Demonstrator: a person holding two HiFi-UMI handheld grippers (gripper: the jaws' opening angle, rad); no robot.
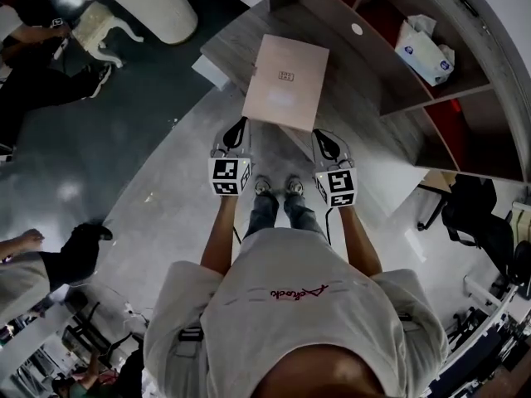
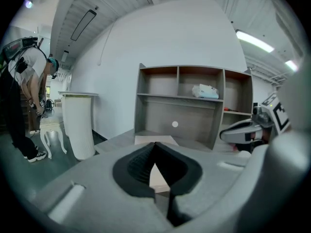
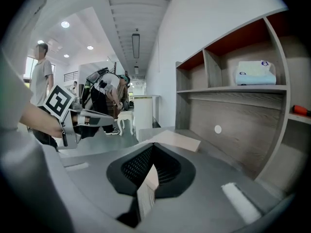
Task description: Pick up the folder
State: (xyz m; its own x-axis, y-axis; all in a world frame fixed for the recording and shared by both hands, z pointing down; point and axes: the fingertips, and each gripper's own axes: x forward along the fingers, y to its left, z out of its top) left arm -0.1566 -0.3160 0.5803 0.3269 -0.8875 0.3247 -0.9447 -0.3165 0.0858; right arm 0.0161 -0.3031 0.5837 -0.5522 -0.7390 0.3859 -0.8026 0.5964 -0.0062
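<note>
A pale pink folder (image 1: 284, 81) lies flat on the grey desk (image 1: 232, 44), its near edge toward me. It also shows ahead in the left gripper view as a folder (image 2: 156, 140) and in the right gripper view as a folder (image 3: 176, 140). My left gripper (image 1: 241, 127) hovers just short of the folder's near left corner, and its jaws meet at the tip (image 2: 155, 147) with nothing held. My right gripper (image 1: 323, 137) hangs by the near right corner, shut and empty too (image 3: 152, 148). Neither one touches the folder.
A wooden shelf unit (image 1: 390, 23) stands at the back of the desk with a tissue pack (image 1: 423, 50) in one cubby. A white round pedestal (image 1: 158, 7) and a small white stool (image 1: 104, 27) stand to the left, near people. An office chair (image 1: 477, 214) is at the right.
</note>
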